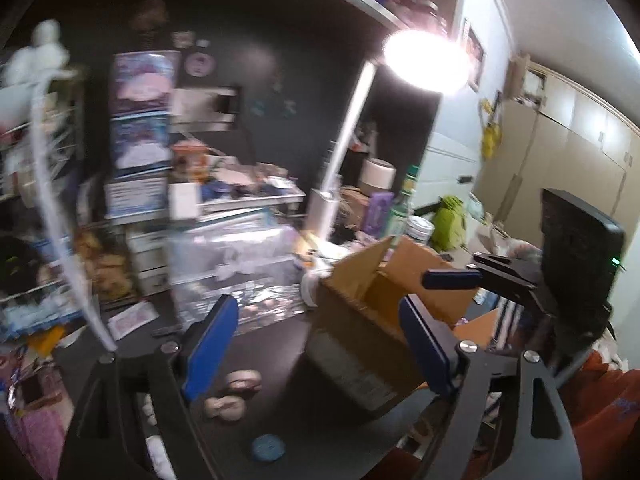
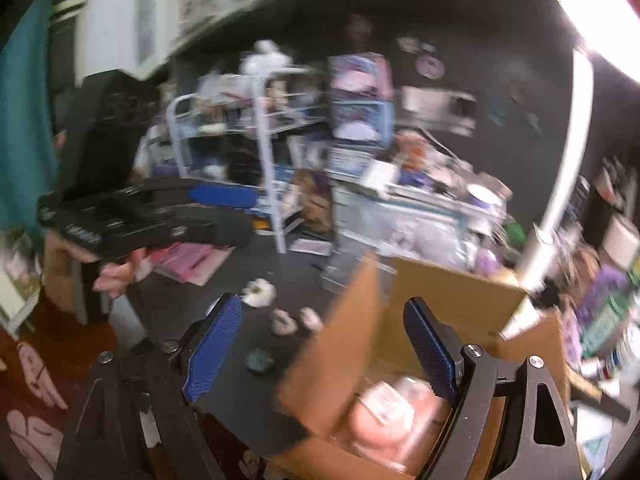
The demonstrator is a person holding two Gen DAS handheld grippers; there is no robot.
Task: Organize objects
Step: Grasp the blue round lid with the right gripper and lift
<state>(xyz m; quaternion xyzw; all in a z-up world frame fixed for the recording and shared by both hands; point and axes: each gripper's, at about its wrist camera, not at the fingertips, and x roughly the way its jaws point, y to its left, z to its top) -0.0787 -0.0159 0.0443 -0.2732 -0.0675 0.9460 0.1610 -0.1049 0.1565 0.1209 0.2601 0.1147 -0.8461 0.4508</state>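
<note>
**Both Grippers Wide Apart Over Dark Worktop With Open Cardboard Box**

Left wrist view. The left gripper (image 1: 320, 344) has its jaws spread wide with nothing between them. One brown cardboard box (image 1: 360, 320) stands on the dark worktop (image 1: 280, 344), flaps raised, just beyond the right-hand blue finger pad. Two pale pink rounded objects (image 1: 234, 394) lie touching each other on the worktop near the left-hand pad; their type cannot be determined through the blur. One flat, round blue-green disc (image 1: 268, 448) lies nearer the camera, apart from them. The right gripper (image 1: 452, 279) appears above the box at the right side of this view; its jaw spacing cannot be read here. One lit lamp (image 1: 424, 60) glares above the clutter.

Right wrist view. The right gripper (image 2: 322, 344) also has its jaws spread wide and empty. The cardboard box (image 2: 340, 360) sits below the right-hand pad and contains one pink, clear-wrapped package (image 2: 384, 412). On the worktop (image 2: 240, 392) left of the box: two pale pink objects (image 2: 296, 320), one dark blue-green disc (image 2: 260, 361) and one white fluffy item (image 2: 260, 292). The left gripper (image 2: 224, 196) is seen side-on at the left, held by a hand (image 2: 116, 276). One white wire rack (image 2: 260, 140) stands behind.
</note>
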